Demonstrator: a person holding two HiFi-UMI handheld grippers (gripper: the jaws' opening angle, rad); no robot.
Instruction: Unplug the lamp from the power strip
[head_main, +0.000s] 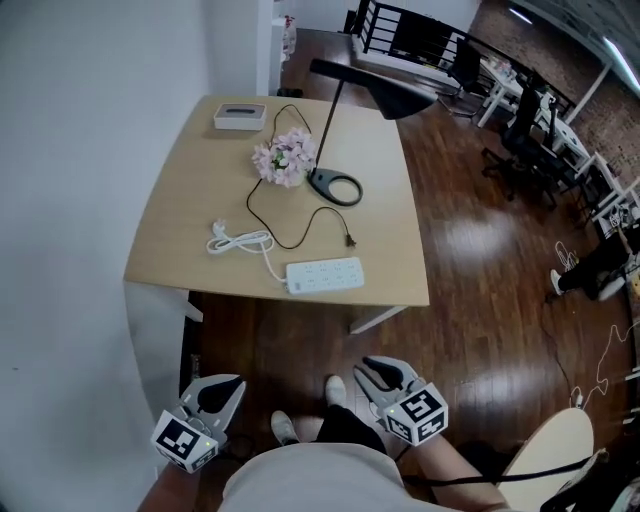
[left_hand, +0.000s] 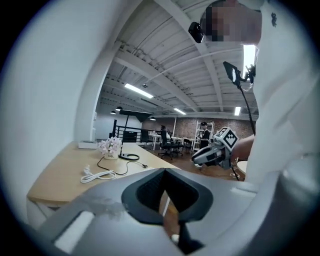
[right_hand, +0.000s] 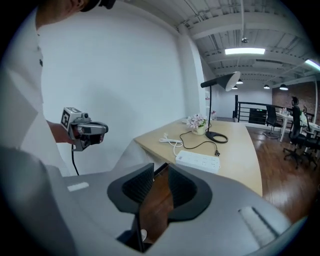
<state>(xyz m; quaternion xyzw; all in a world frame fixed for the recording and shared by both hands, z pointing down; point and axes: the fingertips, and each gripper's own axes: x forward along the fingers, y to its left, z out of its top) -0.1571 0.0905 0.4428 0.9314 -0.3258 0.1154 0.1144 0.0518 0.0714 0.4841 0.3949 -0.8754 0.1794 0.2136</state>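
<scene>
Task status: judged done, or as good as done.

- Lamp (head_main: 329, 128) stands at the far side of the table (head_main: 195, 205), ring base beside a small bunch of flowers (head_main: 284, 158).
- Lamp's plug (head_main: 350, 241) lies flat on the table top, near the power strip (head_main: 325, 275) but not touching it. There is a clear gap of bare wood between plug and sockets.
- No plug is visible in any socket of the strip. The right gripper view shows the same: strip face bare, black plug lying apart behind it.
- Strip's own white cable (head_main: 240, 241) is coiled to the left of it, on the table.

Grippers:
- Left gripper (head_main: 218, 392): low, close to the person's body, well back from the table. Jaw tips meet, nothing in them.
- Right gripper (head_main: 380, 376): also low and well clear of the table. Jaws stand slightly apart, with only floor showing through the gap. Empty.

Remaining: nothing on the lamp side that I can see. Neither gripper is on or near the plug or strip. The posture reads as stood off after the pull rather than mid-reach.
</scene>
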